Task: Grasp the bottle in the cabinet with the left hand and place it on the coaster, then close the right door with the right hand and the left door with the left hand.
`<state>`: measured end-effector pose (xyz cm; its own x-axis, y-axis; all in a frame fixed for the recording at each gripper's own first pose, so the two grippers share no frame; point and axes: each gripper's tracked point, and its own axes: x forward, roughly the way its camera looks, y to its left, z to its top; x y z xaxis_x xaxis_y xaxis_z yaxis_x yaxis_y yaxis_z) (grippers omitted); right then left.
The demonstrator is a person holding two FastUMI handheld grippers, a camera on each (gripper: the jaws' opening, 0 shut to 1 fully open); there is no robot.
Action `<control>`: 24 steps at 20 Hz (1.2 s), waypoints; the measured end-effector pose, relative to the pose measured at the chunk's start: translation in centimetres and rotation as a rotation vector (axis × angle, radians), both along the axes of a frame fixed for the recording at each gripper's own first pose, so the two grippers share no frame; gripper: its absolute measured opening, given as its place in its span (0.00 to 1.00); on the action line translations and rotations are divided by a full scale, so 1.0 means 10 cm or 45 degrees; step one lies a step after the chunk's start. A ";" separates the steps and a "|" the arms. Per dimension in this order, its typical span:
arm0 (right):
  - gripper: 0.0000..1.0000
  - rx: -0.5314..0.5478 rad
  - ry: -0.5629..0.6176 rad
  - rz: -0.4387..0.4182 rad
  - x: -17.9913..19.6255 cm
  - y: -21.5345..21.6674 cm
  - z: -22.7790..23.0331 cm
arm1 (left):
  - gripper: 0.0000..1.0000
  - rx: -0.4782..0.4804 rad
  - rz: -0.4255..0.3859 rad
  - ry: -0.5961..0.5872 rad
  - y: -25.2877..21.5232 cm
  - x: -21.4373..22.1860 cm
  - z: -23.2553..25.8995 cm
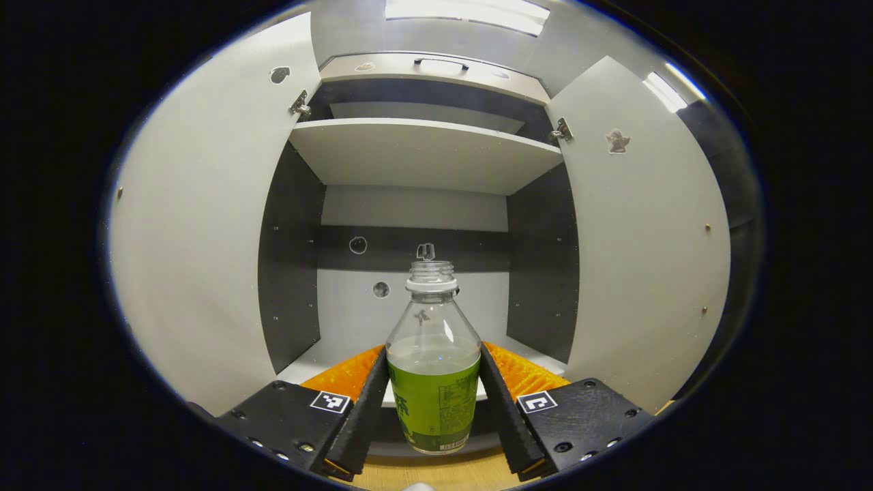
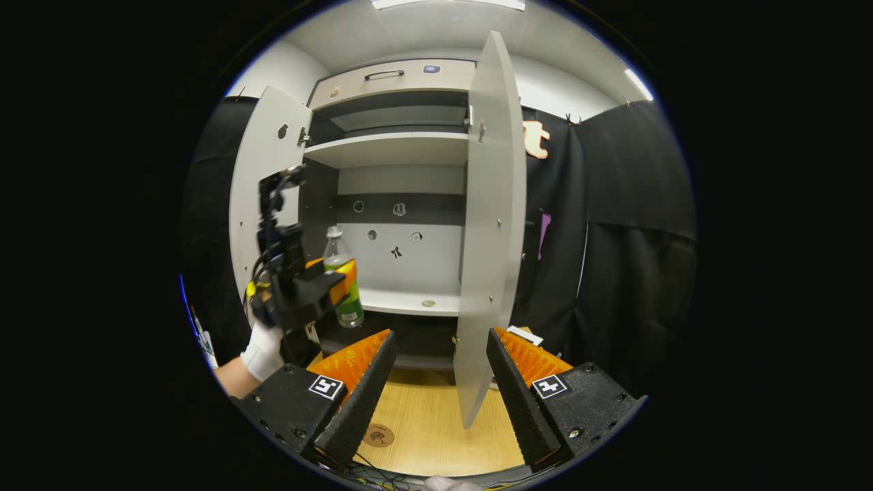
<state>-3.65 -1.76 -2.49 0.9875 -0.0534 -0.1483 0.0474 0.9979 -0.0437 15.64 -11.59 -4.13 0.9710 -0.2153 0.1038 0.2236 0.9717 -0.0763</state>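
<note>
Upright, the clear green-labelled plastic bottle (image 1: 434, 372) sits clamped between the left gripper's (image 1: 434, 402) ribbed fingers before the grey two-door cabinet (image 1: 423, 153); right gripper (image 2: 436, 382) gapes, holding nothing, above the round wooden coaster (image 2: 378, 435).

Bright ceiling panels (image 1: 470, 13); sharp focus; fisheye-bent edges

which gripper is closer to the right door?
Right. The right gripper has the right door edge between its open fingers; the left gripper holds the bottle farther off.

black cloth wall (image 2: 634, 204), ceiling light (image 1: 470, 12) — wooden tabletop (image 2: 430, 423)
</note>
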 end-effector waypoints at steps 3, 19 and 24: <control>0.83 0.015 0.016 -0.034 -0.05 -0.10 -0.06 | 0.77 0.000 -0.043 0.039 -0.08 -0.28 -0.35; 0.83 -0.079 0.151 -0.086 -0.16 -0.32 -0.37 | 0.74 -0.005 -0.317 0.207 -0.59 -1.14 -2.59; 0.83 -0.106 0.179 -0.079 -0.16 -0.29 -0.42 | 0.75 -0.013 -0.369 0.222 -0.71 -1.18 -2.83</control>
